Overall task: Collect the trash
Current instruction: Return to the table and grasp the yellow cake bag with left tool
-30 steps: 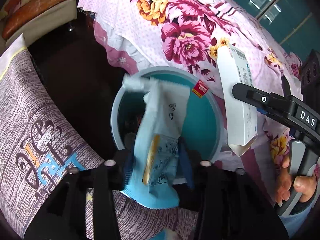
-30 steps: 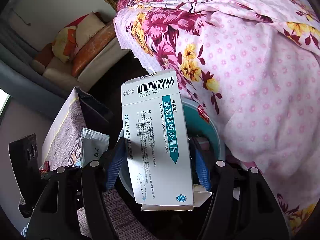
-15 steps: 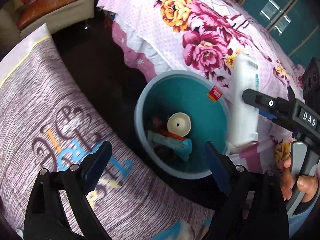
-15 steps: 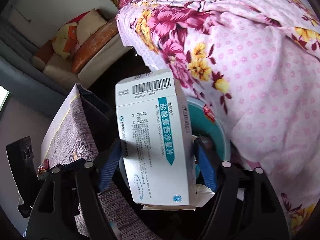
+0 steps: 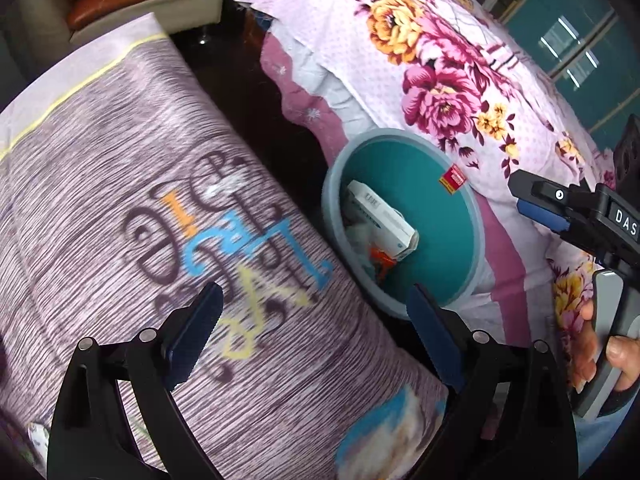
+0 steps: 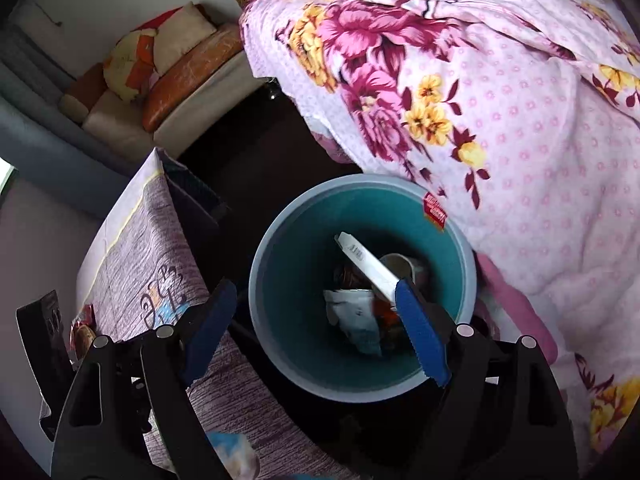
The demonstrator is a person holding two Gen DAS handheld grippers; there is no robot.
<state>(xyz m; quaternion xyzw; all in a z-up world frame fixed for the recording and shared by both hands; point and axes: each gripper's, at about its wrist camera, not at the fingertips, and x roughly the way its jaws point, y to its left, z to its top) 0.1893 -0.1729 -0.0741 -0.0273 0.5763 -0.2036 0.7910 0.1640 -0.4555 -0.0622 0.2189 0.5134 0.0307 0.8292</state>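
Bedroom corner: floral bedspread (image 6: 500, 128) pressed against teal bin (image 6: 296, 236), printed cushion (image 5: 120, 200) beside. Bin's bottom litter jumbled, hard to make out. Medicine box (image 5: 382, 220) now inside bin, tilted, no longer clamped. Right gripper (image 6: 316, 328) spread, just been opening, empty. Left gripper (image 5: 316, 334) wide apart, pouch gone, shifted over cushion.

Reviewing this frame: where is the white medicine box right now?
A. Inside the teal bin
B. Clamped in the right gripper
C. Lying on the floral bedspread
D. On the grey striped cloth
A. The white medicine box lies tilted among other trash inside the teal bin, and the right gripper stands open and empty above it.
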